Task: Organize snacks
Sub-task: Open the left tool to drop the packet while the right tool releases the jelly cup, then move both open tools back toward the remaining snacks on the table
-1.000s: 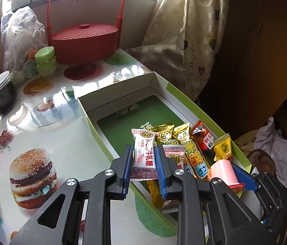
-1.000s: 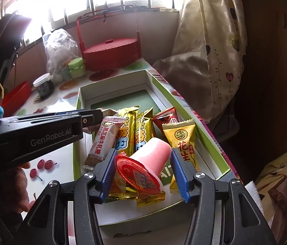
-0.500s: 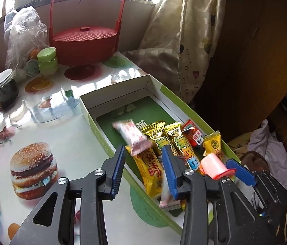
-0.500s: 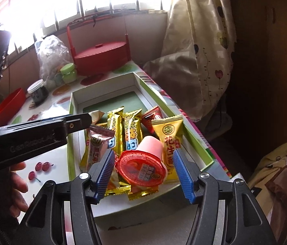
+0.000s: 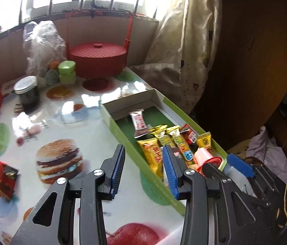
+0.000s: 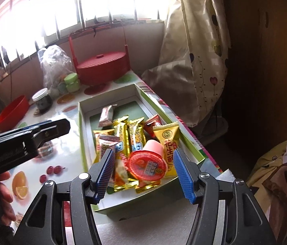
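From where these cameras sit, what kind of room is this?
Probably a home dining nook by a window: a table under a fruit-and-burger print cloth, a heart-patterned curtain, and a red lidded basket.

1. The left gripper [image 5: 143, 169] has a black plastic frame with angular arms and triangular cut-outs.
2. Its fingers [image 5: 118, 168] carry ribbed blue pads on their inner faces.
3. Round silver screws sit at the arm pivots, just behind the blue pads.
4. The right gripper [image 6: 143, 173] is built the same: black frame, ribbed blue pads, silver pivot screws.
5. Seen side-on from the right wrist camera, the left gripper shows faint, blurred pale lettering on its black flank, well behind the blue pads.
6. A hand [image 6: 4, 196] shows behind that lettered flank; no sleeve is visible.
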`<act>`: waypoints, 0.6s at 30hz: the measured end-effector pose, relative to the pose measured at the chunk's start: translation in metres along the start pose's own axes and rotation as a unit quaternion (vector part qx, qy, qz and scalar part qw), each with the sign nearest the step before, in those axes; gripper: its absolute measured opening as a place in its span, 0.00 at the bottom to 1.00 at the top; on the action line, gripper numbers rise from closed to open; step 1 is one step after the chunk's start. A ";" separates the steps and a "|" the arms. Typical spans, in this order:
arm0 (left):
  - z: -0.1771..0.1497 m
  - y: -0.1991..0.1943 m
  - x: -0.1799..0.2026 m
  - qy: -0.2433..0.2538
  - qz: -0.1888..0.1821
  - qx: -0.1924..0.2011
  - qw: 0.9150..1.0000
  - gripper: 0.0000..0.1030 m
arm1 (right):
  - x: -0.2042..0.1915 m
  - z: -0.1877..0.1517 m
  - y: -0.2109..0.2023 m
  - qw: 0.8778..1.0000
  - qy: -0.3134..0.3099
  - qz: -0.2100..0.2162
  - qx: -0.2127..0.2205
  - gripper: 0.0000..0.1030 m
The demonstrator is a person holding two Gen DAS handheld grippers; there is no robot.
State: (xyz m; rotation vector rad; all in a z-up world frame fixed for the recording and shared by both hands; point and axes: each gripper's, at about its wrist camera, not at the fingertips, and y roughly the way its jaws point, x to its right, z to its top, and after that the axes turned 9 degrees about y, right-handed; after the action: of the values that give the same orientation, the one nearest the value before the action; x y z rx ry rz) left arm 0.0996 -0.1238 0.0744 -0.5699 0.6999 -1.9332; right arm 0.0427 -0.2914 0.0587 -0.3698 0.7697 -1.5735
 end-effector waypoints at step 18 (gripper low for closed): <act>-0.032 -0.068 -0.051 -0.046 0.059 0.032 0.997 0.38 | -0.053 -0.006 -0.017 0.999 -0.030 0.044 0.003 0.58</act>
State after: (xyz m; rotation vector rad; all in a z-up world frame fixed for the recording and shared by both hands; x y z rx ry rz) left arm 0.0572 -0.0455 0.0928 -0.5627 0.5985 -1.8003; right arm 0.0346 -0.2386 0.0763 -0.3720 0.7245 -1.4747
